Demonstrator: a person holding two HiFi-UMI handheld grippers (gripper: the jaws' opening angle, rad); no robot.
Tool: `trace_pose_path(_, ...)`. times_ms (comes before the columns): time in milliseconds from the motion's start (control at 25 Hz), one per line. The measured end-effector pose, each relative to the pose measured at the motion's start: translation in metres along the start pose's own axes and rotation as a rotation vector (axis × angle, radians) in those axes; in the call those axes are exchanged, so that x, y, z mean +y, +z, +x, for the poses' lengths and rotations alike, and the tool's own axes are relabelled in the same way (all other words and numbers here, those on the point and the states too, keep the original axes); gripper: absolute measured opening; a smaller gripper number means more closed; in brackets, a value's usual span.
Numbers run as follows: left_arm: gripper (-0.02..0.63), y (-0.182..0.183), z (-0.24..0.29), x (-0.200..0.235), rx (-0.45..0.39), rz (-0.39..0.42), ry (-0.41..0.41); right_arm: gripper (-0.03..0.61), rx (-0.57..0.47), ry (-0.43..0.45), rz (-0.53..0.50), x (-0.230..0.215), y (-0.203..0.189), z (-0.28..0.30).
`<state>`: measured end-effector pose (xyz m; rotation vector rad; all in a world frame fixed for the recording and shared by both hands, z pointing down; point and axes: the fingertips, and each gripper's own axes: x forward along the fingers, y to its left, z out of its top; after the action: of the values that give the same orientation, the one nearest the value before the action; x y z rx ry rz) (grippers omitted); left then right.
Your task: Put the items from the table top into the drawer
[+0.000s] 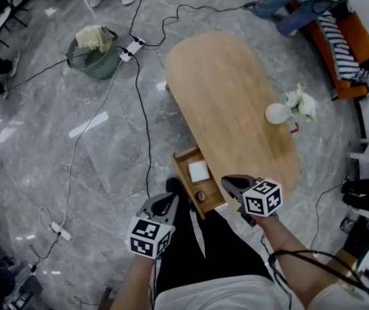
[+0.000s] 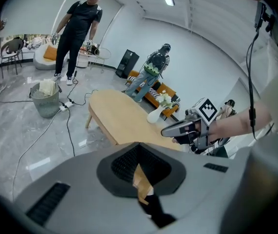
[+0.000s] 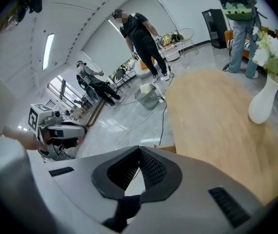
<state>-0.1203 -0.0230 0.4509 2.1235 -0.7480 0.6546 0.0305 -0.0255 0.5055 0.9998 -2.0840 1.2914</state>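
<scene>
While both hand-held tools hover near the open wooden drawer (image 1: 181,176), the left gripper (image 1: 169,200) and right gripper (image 1: 231,185) each show ribbed black jaws pressed together with nothing between them. Inside the drawer lie a flat white square item (image 1: 198,171) and a small dark round one (image 1: 200,196). A bulbous white vase (image 1: 277,113) of white flowers (image 1: 302,103) stands on the smooth oval wooden table (image 1: 229,89). A green mesh basket (image 1: 94,60) sits on the grey veined floor (image 1: 55,147).
</scene>
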Motion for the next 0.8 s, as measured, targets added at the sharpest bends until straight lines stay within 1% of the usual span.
trace_pose_path(160, 0.002, 0.024, -0.02, -0.014, 0.016, 0.053, -0.018, 0.032, -0.051, -0.017, 0.008, 0.018, 0.018, -0.03)
trace_pose_path(280, 0.002, 0.038, -0.034, -0.026, 0.017, 0.082, -0.029, 0.032, -0.084, -0.043, 0.025, 0.025, 0.023, -0.051)
trace_pose_path(440, 0.002, 0.046, -0.052, -0.042, 0.028, 0.108, -0.06, 0.032, -0.118, -0.077, 0.034, 0.037, 0.024, -0.071)
trace_pose_path(560, 0.002, 0.051, -0.061, -0.051, 0.029, 0.123, -0.079, 0.034, -0.152, -0.084, 0.037, 0.049, 0.027, -0.085)
trace_pose_path(640, 0.002, 0.05, -0.067, -0.054, 0.026, 0.115, -0.084, 0.034, -0.177, -0.09, 0.043, 0.057, 0.028, -0.094)
trace_pose_path(800, 0.002, 0.043, -0.083, -0.066, 0.018, 0.067, -0.095, 0.034, -0.218, -0.116, 0.052, 0.07, 0.027, -0.113)
